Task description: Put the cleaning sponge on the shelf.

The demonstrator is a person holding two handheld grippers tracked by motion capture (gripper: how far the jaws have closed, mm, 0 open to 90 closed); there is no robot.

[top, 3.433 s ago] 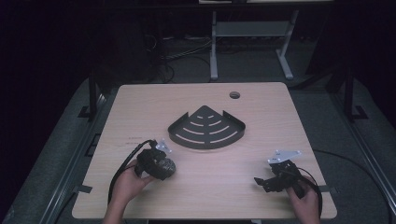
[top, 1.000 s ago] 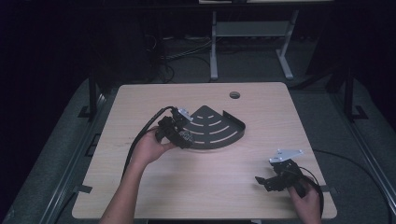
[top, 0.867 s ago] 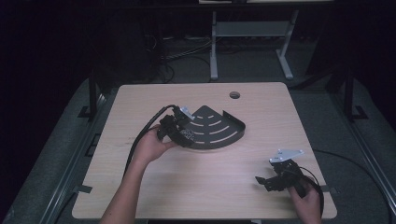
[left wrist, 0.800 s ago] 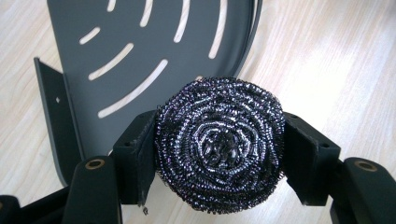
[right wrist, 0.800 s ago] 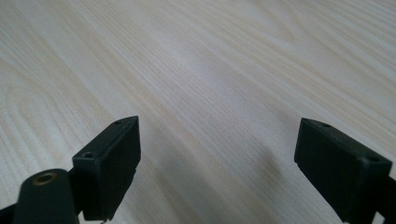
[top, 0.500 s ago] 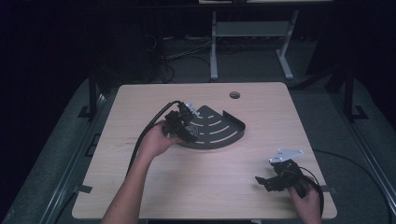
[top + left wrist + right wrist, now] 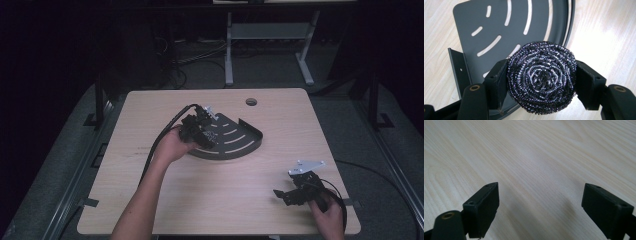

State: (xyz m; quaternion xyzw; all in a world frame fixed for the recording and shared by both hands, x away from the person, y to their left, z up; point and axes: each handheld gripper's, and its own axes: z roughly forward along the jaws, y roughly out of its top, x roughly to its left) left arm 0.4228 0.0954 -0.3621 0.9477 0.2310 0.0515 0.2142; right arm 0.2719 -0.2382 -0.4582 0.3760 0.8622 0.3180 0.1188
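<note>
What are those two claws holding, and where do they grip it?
Left gripper clamps a steel wool scrubber by its opposite sides. Right gripper is open, holding nothing.

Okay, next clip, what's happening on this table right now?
A person works two handheld grippers at a wooden table. The left gripper has its jaws closed on a round steel-wool scouring pad and holds it above the near edge of a dark, slotted, fan-shaped corner shelf lying flat on the table. The right gripper sits near the table's front right corner, jaws open over bare wood, holding nothing.
</note>
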